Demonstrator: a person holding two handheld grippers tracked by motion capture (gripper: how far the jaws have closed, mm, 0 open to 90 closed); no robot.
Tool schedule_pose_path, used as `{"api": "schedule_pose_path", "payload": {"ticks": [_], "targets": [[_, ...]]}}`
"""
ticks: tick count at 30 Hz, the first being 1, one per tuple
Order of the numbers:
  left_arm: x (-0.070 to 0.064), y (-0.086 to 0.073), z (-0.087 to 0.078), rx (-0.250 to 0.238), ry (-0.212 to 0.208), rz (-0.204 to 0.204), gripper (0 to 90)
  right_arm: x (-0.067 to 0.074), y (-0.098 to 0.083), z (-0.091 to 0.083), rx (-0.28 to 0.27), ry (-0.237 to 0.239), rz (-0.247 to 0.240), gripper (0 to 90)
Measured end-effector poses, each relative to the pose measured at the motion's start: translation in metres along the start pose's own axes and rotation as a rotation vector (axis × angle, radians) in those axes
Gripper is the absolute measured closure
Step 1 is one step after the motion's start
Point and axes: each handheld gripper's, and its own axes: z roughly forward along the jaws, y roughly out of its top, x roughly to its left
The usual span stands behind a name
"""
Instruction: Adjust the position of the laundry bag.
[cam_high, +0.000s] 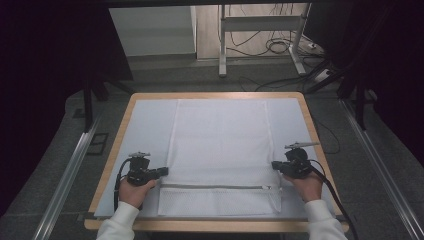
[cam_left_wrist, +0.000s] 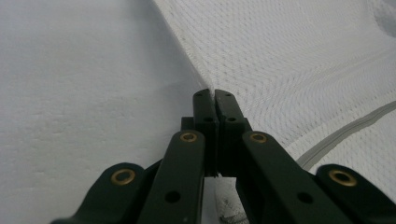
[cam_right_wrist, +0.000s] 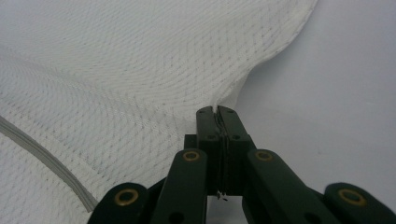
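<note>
**Both edges pinched, mesh bag still flat on the table**

A white rectangular mesh laundry bag with a grey zipper (cam_high: 220, 150) lies spread on a pale blue-white mat (cam_high: 145, 125) covering the wooden-edged table (cam_high: 111, 150), its zipper (cam_high: 215, 187) running across the end nearest the person. The left gripper (cam_high: 161, 171) meets the bag's left edge just above the zipper line, and the right gripper (cam_high: 275, 165) meets the right edge at about the same level. In the left gripper view the black jaws stand closed on the bag's seamed edge (cam_left_wrist: 205, 81), with fabric pinched between the tips; in the right gripper view the jaws are likewise closed on the mesh edge (cam_right_wrist: 224, 100), a few threads showing in the seam between them. The cloth rises slightly toward each pinch, while the rest of the bag rests flat and unfolded.

Judging from this, the gripping step is complete on both sides, and the work itself, whether a fold, a lift or a straightening, looks barely begun: no crease or doubled layer is visible. The far end of the bag lies untouched near the table's far edge.
</note>
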Motion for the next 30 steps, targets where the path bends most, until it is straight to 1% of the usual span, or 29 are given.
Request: {"api": "schedule_pose_path", "payload": {"ticks": [3, 5, 16, 19, 26, 28, 30], "targets": [[0.001, 0.0, -0.001, 0.0, 0.008, 0.001, 89.5, 0.002, 0.0, 0.001, 0.002, 0.001, -0.004, 87.7], [0.003, -0.001, -0.002, -0.003, 0.016, -0.002, 89.5, 0.005, 0.001, 0.003, 0.0, 0.01, -0.006, 87.6], [0.011, -0.003, -0.009, -0.01, 0.023, -0.015, 89.5, 0.013, 0.002, 0.009, 0.002, 0.016, -0.02, 87.7], [0.013, -0.004, -0.009, -0.01, 0.026, -0.017, 89.4, 0.014, 0.002, 0.01, 0.003, 0.024, -0.017, 87.6], [0.014, -0.004, -0.007, -0.003, 0.023, -0.016, 88.9, 0.013, 0.002, 0.013, 0.01, 0.02, -0.021, 87.4], [0.013, -0.005, -0.007, -0.001, 0.03, -0.009, 87.9, 0.013, 0.002, 0.013, 0.014, 0.021, -0.022, 87.3], [0.012, -0.005, -0.008, -0.011, 0.053, 0.006, 83.0, 0.012, 0.002, 0.013, 0.016, 0.019, -0.024, 86.8]]}}
